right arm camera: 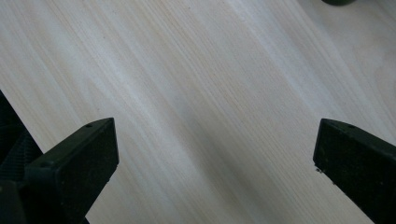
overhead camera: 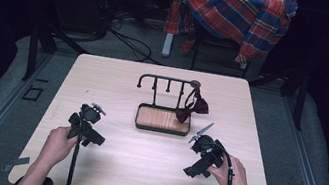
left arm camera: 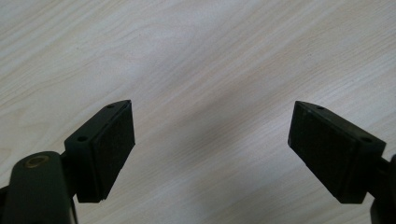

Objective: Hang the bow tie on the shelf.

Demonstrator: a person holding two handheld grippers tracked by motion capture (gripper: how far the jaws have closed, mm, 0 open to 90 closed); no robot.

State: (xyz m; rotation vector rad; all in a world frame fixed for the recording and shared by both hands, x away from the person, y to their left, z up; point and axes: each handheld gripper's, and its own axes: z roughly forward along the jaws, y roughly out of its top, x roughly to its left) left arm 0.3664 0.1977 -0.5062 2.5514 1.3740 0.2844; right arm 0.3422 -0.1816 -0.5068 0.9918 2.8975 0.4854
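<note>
From above, a black metal stand (overhead camera: 166, 85) sits mid-table, its rail carrying small hooks over a shallow oblong tray (overhead camera: 140, 117) with a dark rim and a wooden floor. The tray holds nothing except the lower tip of a dark maroon bow tie (overhead camera: 192, 108), which hangs by its strap from the rail's right end and droops onto the tray's right edge. The table (overhead camera: 119, 80) is pale wood laminate with rounded corners. Behind it a red-and-blue plaid shirt (overhead camera: 240, 9) is draped over a chair. The left gripper (overhead camera: 86, 125) is held low over the table left of the tray, the right gripper (overhead camera: 202, 154) right of the tray, both well apart from the bow tie.

In the left gripper view, the two blocky black pads (left arm camera: 114, 149) stand wide apart with nothing but faint, streaky wood grain between them.

In the right gripper view, the flat matte pads (right arm camera: 81, 163) are spread just as wide, empty, over the same pale grain; a dark rounded edge, too small to identify, peeks in at the top right corner.
</note>
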